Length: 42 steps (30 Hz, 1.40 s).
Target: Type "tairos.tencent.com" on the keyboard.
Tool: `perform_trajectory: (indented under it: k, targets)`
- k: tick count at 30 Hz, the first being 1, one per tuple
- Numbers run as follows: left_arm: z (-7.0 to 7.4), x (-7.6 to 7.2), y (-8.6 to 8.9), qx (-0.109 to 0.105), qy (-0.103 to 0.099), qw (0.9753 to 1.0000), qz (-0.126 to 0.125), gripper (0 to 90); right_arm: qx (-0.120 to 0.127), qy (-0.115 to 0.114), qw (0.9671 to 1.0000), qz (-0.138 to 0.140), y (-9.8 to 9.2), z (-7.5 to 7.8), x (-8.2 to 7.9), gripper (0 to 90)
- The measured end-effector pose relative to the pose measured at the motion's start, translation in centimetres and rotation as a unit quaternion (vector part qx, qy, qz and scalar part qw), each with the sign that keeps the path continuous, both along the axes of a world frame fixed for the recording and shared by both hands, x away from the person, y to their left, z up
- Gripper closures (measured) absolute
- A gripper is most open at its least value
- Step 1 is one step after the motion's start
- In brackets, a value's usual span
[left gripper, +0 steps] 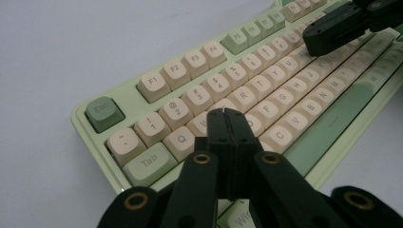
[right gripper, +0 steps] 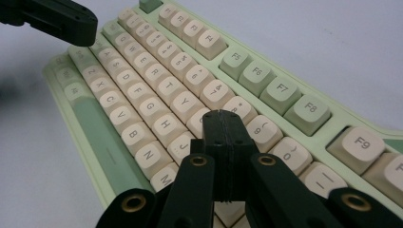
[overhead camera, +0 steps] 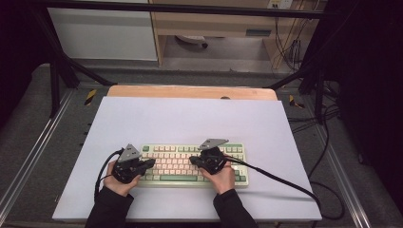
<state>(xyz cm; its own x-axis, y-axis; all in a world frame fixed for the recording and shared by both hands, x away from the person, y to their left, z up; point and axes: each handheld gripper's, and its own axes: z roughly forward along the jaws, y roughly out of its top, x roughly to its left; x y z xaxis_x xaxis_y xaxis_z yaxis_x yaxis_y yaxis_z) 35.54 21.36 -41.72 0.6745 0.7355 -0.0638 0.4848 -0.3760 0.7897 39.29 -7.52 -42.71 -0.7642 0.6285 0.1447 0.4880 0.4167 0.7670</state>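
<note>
Keyboard (overhead camera: 195, 164) lies lengthwise left-to-right (spacebar toward the person); both grippers' jaws clenched, empty.

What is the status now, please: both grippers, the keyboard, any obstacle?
Left gripper shut, tip over the W-E keys. Right gripper shut, tip over the U-I keys. Keyboard flat on the white mat. Nothing in the way.

Pale green keyboard (overhead camera: 194, 164) in the lower middle of the high view, its keys cream with grey lettering, function keys and long space bar (left gripper: 332, 121) a deeper sage green. Esc key (left gripper: 103, 113) at left of the left gripper view, darker green. Both grippers, left gripper (overhead camera: 151, 163) and right gripper (overhead camera: 193, 160), matte black with brass-coloured rivets, grey plates on top. White sheet (overhead camera: 190, 123) beneath, light wood table edge (overhead camera: 190, 91) above it.
</note>
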Motion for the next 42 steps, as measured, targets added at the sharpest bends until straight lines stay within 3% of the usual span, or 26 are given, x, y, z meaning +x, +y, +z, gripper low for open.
perform_trajectory:
  k: [6,11,28,42]
  targets:
    - [0.1,-0.1,-0.4,0.004,-0.003,1.0,-0.002,89.9,-0.006,-0.004,0.9999,0.007,-0.5,0.9,-0.7,90.0]
    - [0.3,0.1,-0.7,0.007,-0.007,1.0,-0.001,89.9,0.003,0.001,1.0,0.009,-1.4,1.4,-1.2,90.0]
    - [0.1,1.5,-3.4,0.012,-0.007,0.9999,-0.006,89.9,0.006,0.003,0.9999,0.011,-3.4,1.4,-2.3,90.0]
    - [-0.9,2.3,-4.7,0.022,-0.001,0.9997,-0.005,89.9,0.01,0.001,0.9999,0.01,-4.3,1.5,-2.8,90.0]
